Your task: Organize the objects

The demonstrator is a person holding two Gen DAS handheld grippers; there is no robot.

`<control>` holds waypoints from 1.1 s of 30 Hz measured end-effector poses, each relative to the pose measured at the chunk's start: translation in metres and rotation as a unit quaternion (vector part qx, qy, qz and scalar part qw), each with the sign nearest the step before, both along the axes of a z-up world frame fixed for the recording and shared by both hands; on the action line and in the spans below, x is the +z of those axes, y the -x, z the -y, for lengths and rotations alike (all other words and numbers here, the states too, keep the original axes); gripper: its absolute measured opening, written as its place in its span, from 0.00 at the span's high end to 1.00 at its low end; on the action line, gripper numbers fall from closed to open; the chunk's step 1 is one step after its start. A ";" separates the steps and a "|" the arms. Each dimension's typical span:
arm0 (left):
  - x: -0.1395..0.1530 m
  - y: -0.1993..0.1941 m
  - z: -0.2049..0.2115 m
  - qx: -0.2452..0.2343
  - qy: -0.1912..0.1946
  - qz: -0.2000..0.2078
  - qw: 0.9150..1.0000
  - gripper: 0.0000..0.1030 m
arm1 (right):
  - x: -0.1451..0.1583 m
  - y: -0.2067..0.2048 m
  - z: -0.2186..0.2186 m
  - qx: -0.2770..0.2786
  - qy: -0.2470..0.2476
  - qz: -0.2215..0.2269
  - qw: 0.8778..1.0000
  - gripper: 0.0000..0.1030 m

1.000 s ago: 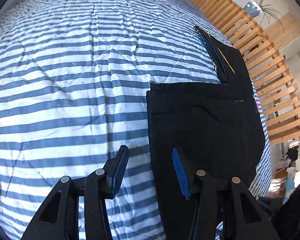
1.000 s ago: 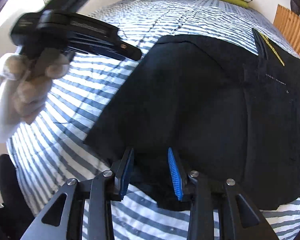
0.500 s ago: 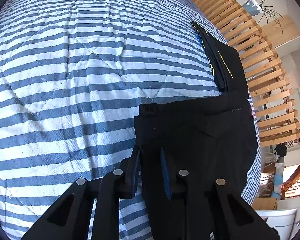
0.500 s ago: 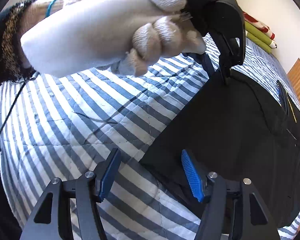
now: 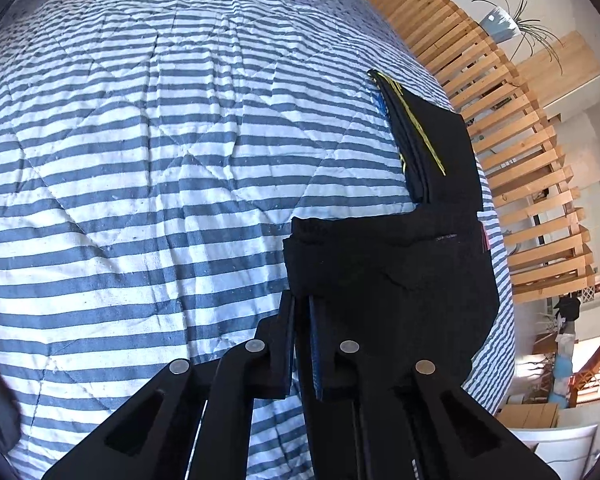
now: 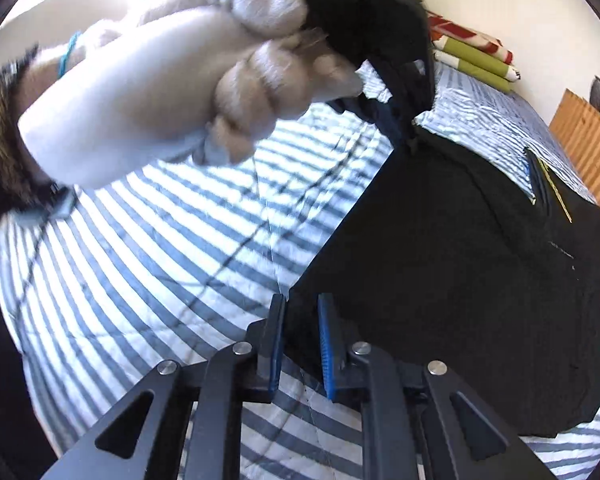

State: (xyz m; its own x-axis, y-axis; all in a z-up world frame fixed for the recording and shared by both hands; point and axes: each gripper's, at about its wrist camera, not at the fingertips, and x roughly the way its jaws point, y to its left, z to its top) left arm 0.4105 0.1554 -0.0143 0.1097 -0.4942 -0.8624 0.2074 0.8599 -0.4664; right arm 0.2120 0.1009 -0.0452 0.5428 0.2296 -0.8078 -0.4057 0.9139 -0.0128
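Note:
A black garment (image 5: pixel 396 280) lies on a blue-and-white striped quilt (image 5: pixel 148 168). My left gripper (image 5: pixel 302 304) is shut on the garment's left edge and lifts a fold of it. A second folded black piece with yellow trim (image 5: pixel 428 148) lies behind it. In the right wrist view the garment (image 6: pixel 480 280) spreads to the right. My right gripper (image 6: pixel 300 312) has narrowed around its near corner; a gap still shows between the blue pads (image 6: pixel 326 344). The gloved hand (image 6: pixel 160 92) holding the left gripper fills the upper left there.
A wooden slatted rail (image 5: pixel 512 152) runs along the bed's right side, with a potted plant (image 5: pixel 500 24) beyond it. Folded green and red bedding (image 6: pixel 476 56) lies at the head of the bed. The quilt (image 6: pixel 148 264) extends left of the garment.
My left gripper closed on the garment's edge and raised it. My right gripper moved to the garment's near corner and narrowed from wide open. The gloved hand came into the right view.

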 end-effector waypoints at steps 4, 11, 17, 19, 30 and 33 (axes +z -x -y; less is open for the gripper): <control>0.036 0.001 0.021 -0.006 -0.020 0.022 1.000 0.94 | 0.035 0.008 0.029 -0.015 -0.069 0.016 0.997 0.88; 0.098 0.002 0.104 -0.044 -0.038 0.066 0.996 0.94 | 0.086 0.023 0.108 -0.060 -0.153 0.044 0.985 0.90; 0.115 -0.002 0.224 -0.097 -0.058 0.083 0.990 0.94 | 0.117 0.038 0.192 -0.121 -0.181 0.066 0.974 0.91; 0.111 -0.002 0.268 -0.112 -0.061 0.080 0.989 0.94 | 0.120 0.045 0.225 -0.151 -0.179 0.071 0.970 0.91; 0.036 -0.004 0.446 -0.163 -0.070 0.052 0.983 0.99 | 0.051 0.053 0.394 -0.302 -0.214 -0.008 0.929 0.93; 0.040 0.000 0.449 -0.186 -0.050 0.052 0.980 0.96 | 0.028 0.049 0.417 -0.326 -0.210 -0.022 0.922 0.93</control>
State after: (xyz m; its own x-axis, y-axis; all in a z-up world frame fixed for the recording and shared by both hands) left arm 0.4104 -0.2939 0.0262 0.0269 -0.4304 -0.9023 0.5576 0.7556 -0.3438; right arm 0.1631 -0.3159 -0.0173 0.6454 0.1639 -0.7461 0.2392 0.8843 0.4011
